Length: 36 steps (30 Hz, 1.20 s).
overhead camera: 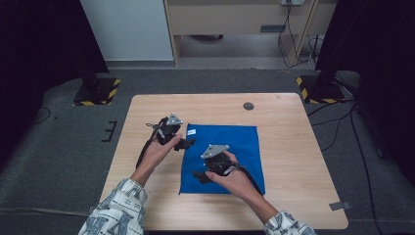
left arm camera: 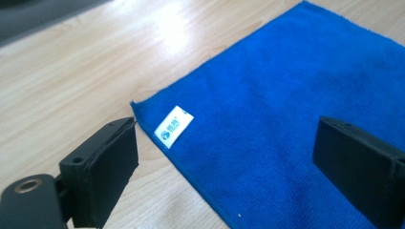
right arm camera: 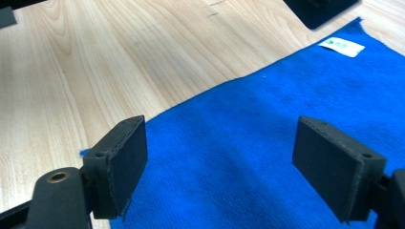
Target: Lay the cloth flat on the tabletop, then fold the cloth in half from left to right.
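A blue cloth [overhead camera: 230, 152] lies flat on the wooden table [overhead camera: 293, 147], with a small white label [left arm camera: 174, 126] by its far left corner. My left gripper [overhead camera: 188, 143] hovers at that corner. In the left gripper view it [left arm camera: 229, 162] is open, one jaw over bare wood and the other over the cloth [left arm camera: 286, 86]. My right gripper [overhead camera: 199, 176] is over the cloth's left edge near its front corner. In the right gripper view it [right arm camera: 219, 162] is open above the cloth [right arm camera: 248, 119] with nothing between its pads. The left gripper's jaw [right arm camera: 320, 9] shows at the top there.
A round dark grommet [overhead camera: 248, 105] sits near the table's far edge. A strip of grey tape [overhead camera: 339, 205] lies at the front right corner. Two stand bases with yellow-black stripes [overhead camera: 96, 91] [overhead camera: 318, 89] flank the table on the floor.
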Each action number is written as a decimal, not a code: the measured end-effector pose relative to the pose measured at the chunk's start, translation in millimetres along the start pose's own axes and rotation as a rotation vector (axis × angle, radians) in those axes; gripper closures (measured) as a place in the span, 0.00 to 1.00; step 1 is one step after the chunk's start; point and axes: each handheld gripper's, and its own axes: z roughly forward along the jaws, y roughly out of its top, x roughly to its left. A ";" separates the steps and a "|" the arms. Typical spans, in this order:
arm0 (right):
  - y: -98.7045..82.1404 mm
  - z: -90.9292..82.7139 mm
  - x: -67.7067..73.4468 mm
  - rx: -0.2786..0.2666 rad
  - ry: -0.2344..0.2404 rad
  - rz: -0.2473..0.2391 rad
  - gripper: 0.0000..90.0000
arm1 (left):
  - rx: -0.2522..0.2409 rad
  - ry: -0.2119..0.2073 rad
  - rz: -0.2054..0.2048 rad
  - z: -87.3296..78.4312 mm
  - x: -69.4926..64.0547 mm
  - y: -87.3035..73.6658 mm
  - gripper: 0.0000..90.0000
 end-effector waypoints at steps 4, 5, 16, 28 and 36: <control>0.8 3.4 5.9 0.001 0.001 0.002 0.21 | 0.010 0.004 0.009 2.2 -0.7 3.7 0.09; 1.0 3.8 7.8 0.004 0.002 0.001 0.21 | 0.011 0.003 0.011 2.4 -0.7 5.7 0.09; 2.8 11.3 23.2 0.013 0.021 -0.009 0.21 | 0.020 0.006 0.050 1.6 -6.7 22.5 0.09; 1.3 20.2 45.7 0.033 0.047 -0.019 0.22 | 0.031 0.020 0.021 3.9 2.5 27.5 0.09; -1.9 24.6 57.8 0.054 0.064 -0.037 0.33 | 0.031 0.020 0.020 0.7 4.6 26.6 0.09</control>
